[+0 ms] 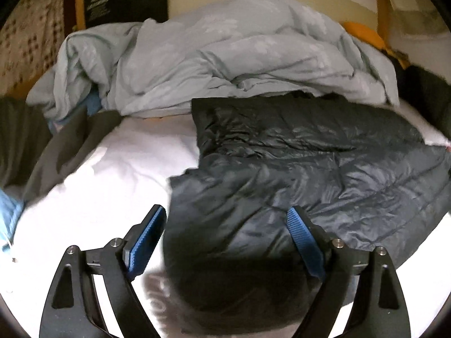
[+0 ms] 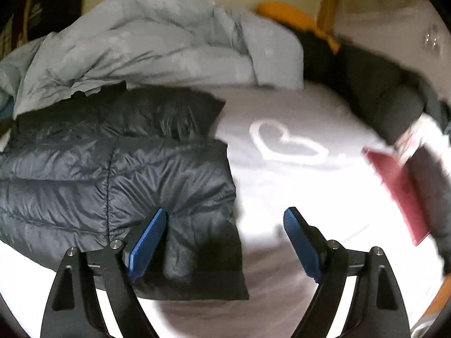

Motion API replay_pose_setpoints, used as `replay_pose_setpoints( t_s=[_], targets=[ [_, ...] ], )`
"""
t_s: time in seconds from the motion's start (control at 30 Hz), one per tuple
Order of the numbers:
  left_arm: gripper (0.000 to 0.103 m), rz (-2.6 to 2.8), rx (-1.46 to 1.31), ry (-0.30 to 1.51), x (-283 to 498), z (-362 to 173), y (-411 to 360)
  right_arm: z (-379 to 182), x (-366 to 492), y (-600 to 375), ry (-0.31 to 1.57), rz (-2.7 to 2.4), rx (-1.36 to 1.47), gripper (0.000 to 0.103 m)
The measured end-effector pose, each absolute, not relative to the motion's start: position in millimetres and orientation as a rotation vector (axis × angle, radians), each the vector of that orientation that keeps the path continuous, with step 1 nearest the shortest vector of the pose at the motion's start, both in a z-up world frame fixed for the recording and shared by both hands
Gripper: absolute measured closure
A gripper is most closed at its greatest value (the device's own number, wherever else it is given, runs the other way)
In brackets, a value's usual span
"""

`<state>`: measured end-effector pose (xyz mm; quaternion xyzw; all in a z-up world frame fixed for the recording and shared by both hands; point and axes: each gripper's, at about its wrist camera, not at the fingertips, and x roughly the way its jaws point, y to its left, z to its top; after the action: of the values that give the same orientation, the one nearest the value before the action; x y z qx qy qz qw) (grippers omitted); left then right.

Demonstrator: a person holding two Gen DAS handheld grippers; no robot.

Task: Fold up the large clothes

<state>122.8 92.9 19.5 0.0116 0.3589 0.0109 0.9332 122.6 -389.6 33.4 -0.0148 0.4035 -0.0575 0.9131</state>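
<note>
- Left gripper [image 1: 227, 217]: jaws spread wide, nothing pinched between the blue pads [image 1: 149, 239]. It points steeply down over the near-left corner of the folded jacket; the right pad sits over the fabric, the left pad over bare sheet. Whether either pad touches I cannot tell.
- Right gripper [image 2: 225, 219]: jaws likewise wide and empty. Tilted down over the jacket's near-right corner; the left pad [image 2: 146, 242] is over the quilted cloth, the right pad over the sheet.
- Dark puffer jacket [image 1: 296, 174] [image 2: 112, 174]: folded to a rough rectangle, lying flat in the middle of the bed, its far edge against the rumpled bedding.
- White bed sheet [image 1: 118, 169] [image 2: 282, 197]: carries everything; a pale heart outline [image 2: 284, 143] shows on it just right of the jacket.
- Light blue-grey duvet [image 1: 225, 56] [image 2: 146, 39]: heaped along the far edge of the bed.
- Red flat item [image 2: 394, 188], book or folder, I cannot tell which, near the right edge of the bed, blurred.
- Grey-green garment [image 1: 67, 152] lies near the left edge.
- No hands visible in either wrist view.
</note>
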Motion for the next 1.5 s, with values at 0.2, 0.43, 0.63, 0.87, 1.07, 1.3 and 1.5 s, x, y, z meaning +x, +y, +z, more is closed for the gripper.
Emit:
replay_pose_setpoints(
  t_s=[0.2,0.43,0.63,0.87,1.07,1.3,1.5],
  targets=[
    [0.016,-0.056,-0.131,0.790,110,23,111,27,120,-383,0.882,0.073,0.100,0.021],
    [0.025,-0.058,-0.144,0.902,123,-12,95,7,131,-387,0.930,-0.022,0.110,0.060],
    [0.019,-0.026,-0.113,0.842,118,-12,96,-3,134,-406,0.979,-0.052,0.205,0.057],
    [0.021,-0.084,0.039,0.559,73,41,63,43,104,-400,0.742,-0.048,0.158,0.053],
    [0.021,-0.089,-0.038,0.563,65,50,66,55,92,-374,0.672,0.070,0.120,0.033],
    [0.021,-0.118,-0.044,0.532,28,53,63,47,71,-324,0.708,0.135,-0.060,0.017],
    [0.012,-0.049,-0.189,0.635,33,31,85,51,61,-361,0.676,-0.053,0.106,0.017]
  ],
)
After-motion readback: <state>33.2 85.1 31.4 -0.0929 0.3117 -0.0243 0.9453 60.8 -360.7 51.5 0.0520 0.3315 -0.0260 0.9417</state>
